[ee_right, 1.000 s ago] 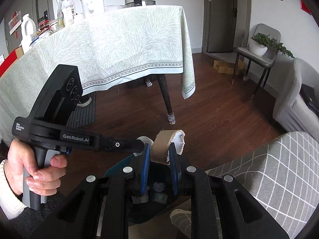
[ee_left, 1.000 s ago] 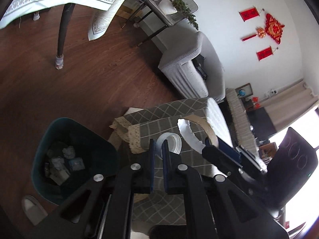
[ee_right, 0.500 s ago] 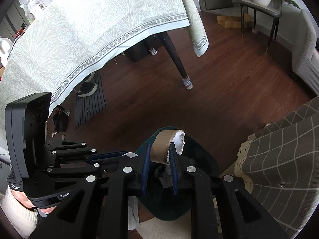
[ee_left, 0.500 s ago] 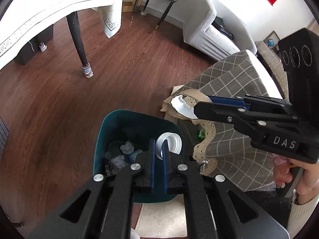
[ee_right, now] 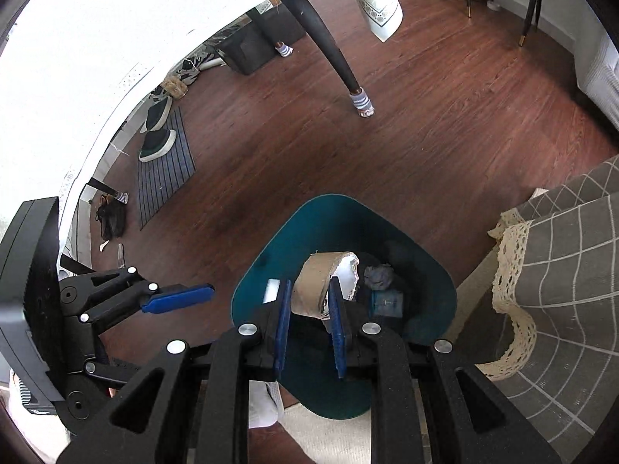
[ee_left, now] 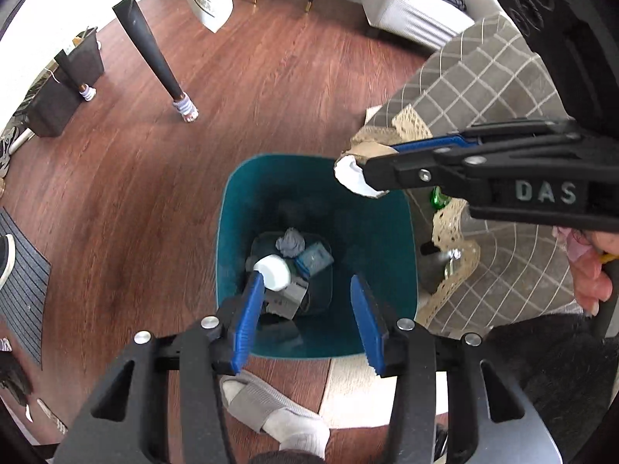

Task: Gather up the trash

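Over the teal bin (ee_left: 236, 208), on the left, the left gripper (ee_left: 307, 290) is pointed steeply down, its blue jaws opening and nothing pinched between them. A white cap (ee_left: 274, 271) is seen just past the left pad (ee_left: 247, 321), above the crumpled paper and grey scraps lying at the bin's bottom. Further right, a torn cardboard roll (ee_right: 321, 284) is clamped between the pads of the right gripper (ee_right: 309, 301), and is held above the bin's opening near its rim. At the far right, a checked cloth (ee_right: 572, 255) with a lace edge is draped just beside the bin.
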`<state>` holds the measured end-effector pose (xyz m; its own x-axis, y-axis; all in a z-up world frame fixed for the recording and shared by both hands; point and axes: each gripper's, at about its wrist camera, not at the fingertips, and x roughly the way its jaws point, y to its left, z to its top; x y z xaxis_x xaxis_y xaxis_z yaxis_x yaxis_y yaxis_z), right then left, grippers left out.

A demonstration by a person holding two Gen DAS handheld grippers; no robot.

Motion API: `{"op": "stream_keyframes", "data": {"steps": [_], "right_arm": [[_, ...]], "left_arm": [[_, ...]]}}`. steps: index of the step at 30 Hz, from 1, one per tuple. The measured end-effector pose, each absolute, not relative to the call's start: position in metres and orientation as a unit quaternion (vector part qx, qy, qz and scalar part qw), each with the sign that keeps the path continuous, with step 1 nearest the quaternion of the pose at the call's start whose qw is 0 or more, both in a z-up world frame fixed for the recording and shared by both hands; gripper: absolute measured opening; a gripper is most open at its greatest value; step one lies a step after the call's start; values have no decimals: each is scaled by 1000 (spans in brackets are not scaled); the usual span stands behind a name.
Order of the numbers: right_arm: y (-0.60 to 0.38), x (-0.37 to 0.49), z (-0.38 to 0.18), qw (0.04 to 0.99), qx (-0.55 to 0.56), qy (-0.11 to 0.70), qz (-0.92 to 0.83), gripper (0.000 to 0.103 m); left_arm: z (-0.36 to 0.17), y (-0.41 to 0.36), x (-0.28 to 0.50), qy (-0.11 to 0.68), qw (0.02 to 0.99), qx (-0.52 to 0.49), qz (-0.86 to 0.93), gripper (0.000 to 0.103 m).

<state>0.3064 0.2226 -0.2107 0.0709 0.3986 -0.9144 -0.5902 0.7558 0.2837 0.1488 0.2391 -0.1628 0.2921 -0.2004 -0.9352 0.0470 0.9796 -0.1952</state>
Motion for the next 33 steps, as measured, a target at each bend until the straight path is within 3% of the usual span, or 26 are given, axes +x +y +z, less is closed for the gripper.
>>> {"op": "stream_keyframes", "data": {"steps": [13, 25, 26, 27, 28, 33], "right_arm": [[225, 312, -248, 709, -80, 622, 321, 19], [222, 307, -304, 678, -105, 661, 304, 21], [221, 305, -308, 674, -106, 665, 304, 37], [220, 304, -311, 674, -112, 666, 299, 64], [220, 303, -312, 680, -121, 662, 291, 69], [212, 301, -305, 692, -126, 648, 293, 69]], "left_arm": [[-141, 239, 144, 558, 827, -54, -48, 59], [-84, 241, 138, 478, 875, -64, -25, 66], [-80, 241, 137, 475, 877, -64, -26, 68], [-76, 240, 136, 471, 879, -63, -28, 71], [-73, 239, 136, 466, 882, -61, -29, 73], [-54, 242, 133, 433, 899, -69, -13, 81]]}}
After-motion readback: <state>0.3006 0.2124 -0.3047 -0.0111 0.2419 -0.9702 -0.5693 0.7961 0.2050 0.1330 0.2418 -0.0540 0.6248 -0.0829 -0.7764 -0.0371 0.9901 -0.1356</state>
